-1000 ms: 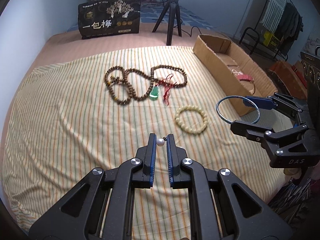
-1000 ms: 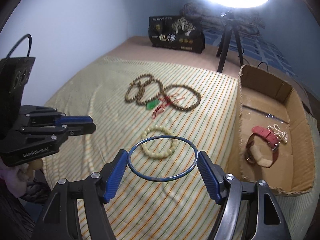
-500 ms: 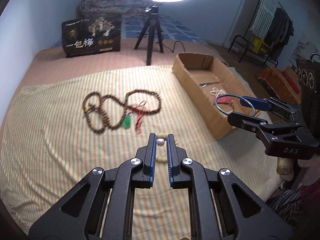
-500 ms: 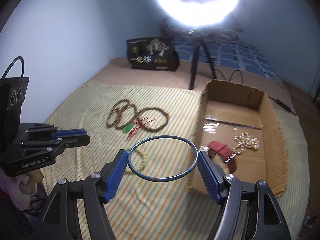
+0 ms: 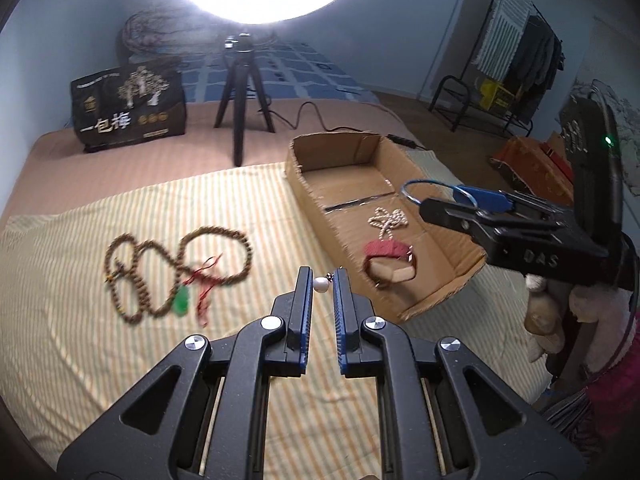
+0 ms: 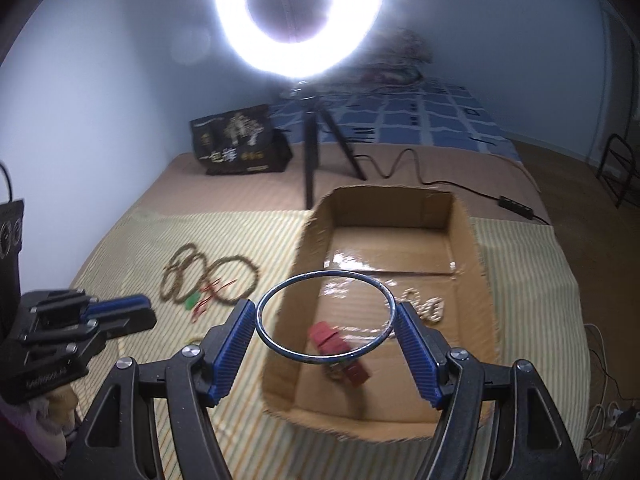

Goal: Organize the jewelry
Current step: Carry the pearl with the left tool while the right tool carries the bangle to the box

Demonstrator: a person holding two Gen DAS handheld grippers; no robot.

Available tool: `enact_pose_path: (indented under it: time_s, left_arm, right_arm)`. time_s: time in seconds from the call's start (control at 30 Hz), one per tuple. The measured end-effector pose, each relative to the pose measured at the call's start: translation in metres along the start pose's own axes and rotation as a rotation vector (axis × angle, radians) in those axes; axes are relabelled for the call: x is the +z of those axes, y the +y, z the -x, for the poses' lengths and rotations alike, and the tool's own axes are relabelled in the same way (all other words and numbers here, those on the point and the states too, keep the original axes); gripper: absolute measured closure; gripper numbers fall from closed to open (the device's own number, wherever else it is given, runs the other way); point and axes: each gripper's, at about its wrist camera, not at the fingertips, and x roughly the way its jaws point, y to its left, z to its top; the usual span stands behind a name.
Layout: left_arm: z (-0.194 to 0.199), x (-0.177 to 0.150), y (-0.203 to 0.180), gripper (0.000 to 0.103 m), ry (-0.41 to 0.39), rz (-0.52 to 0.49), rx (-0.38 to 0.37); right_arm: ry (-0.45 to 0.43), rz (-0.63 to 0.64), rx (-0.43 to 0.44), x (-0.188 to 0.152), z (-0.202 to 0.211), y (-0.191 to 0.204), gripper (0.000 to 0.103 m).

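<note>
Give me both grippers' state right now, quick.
Left gripper: shut on a small white pearl bead.
Right gripper: shut on a thin blue bangle, over the cardboard box.

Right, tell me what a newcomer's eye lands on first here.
The glaring ring light on its tripod at the far end of the bed. Next, the right gripper clamping a thin blue bangle above the cardboard box, which holds a red watch and pearl strand. Then the left gripper pinching a pearl earring.
</note>
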Motion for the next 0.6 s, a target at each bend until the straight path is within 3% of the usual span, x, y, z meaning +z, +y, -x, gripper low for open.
enact_pose_path:
  time_s: [0.6]
  left_arm:
    - [-0.065,0.039,-0.03,0.094,0.014,-0.015,-0.039]
  right_arm:
    - [0.004,-0.056,-0.052,0.041,-0.033,-0.048,0.03]
